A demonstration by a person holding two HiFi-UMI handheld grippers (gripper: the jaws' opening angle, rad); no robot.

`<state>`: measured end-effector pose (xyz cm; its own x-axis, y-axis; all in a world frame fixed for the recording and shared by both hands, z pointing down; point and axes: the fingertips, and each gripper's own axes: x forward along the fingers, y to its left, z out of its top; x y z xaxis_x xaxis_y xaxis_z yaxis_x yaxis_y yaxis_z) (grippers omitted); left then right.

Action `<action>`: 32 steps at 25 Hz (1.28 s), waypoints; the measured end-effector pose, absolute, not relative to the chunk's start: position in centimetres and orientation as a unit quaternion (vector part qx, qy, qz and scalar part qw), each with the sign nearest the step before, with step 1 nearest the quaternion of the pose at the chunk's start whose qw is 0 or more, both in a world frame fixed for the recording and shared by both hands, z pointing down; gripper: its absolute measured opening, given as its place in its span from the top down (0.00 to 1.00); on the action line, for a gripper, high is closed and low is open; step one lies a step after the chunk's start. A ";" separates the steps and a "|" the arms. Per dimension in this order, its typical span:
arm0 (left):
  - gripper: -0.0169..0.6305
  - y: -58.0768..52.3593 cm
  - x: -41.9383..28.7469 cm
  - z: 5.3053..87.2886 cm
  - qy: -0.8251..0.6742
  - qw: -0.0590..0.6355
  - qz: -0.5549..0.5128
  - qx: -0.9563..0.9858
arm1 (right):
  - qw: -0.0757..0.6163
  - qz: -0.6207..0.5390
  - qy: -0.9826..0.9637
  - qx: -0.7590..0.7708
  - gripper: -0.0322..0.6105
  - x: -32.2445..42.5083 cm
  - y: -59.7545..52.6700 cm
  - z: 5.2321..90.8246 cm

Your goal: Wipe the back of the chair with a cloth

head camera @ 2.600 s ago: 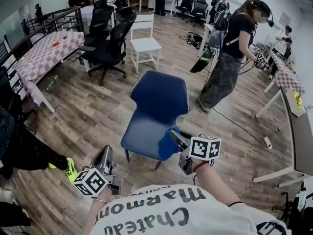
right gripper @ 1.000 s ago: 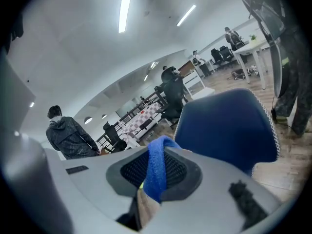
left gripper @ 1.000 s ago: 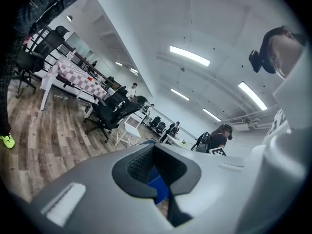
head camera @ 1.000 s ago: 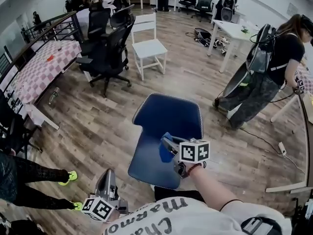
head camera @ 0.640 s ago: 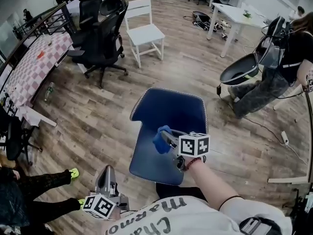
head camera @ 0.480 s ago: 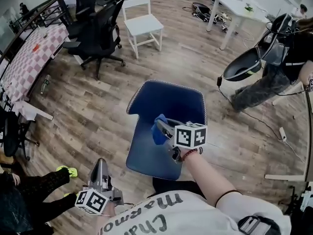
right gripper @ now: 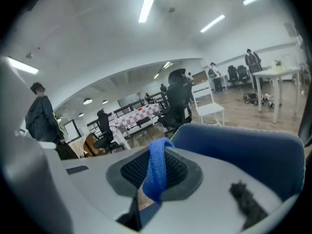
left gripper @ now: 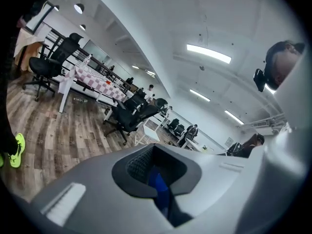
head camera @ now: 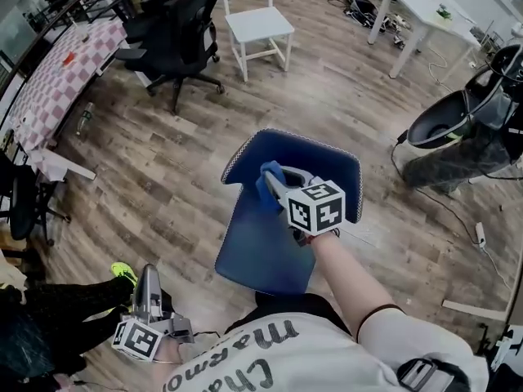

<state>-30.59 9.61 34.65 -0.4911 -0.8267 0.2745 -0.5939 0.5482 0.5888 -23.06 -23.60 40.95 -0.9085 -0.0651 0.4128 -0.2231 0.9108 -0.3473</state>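
We hold the right gripper [head camera: 278, 184] over the blue chair [head camera: 265, 243], with a blue cloth [head camera: 265, 186] at its tip, close to the chair's back [head camera: 331, 166]. The left gripper [head camera: 148, 280] hangs low at our left side, well apart from the chair. A white chair [head camera: 260, 23] stands farther away on the wooden floor [head camera: 163, 178].

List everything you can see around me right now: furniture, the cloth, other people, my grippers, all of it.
blue padded chair: one, blue, centre, before the person
blue terry cloth: one, blue, held up near the chair's backrest
white wooden chair: one, white, top centre
black office chairs: at least two, black, top left
checked-cloth table: one, pink and white, far left
white table: one, white, top right
bystander: one, dark clothes, right edge
neon-yellow shoe: one, yellow, bottom left
right gripper: one, grey, jaws shut on the cloth
left gripper: one, grey, bottom left, jaws together
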 end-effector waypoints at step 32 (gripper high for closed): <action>0.97 5.9 -39.1 37.3 -0.795 0.326 -0.142 0.490 | 0.208 0.217 -0.935 0.191 0.86 -29.6 -29.6 44.9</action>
<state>-39.12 5.94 37.28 -0.3061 -0.8732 0.3793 -0.6874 0.4783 0.5465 -29.57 -29.56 44.92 -0.8411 -0.2666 0.4706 -0.4465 0.8333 -0.3260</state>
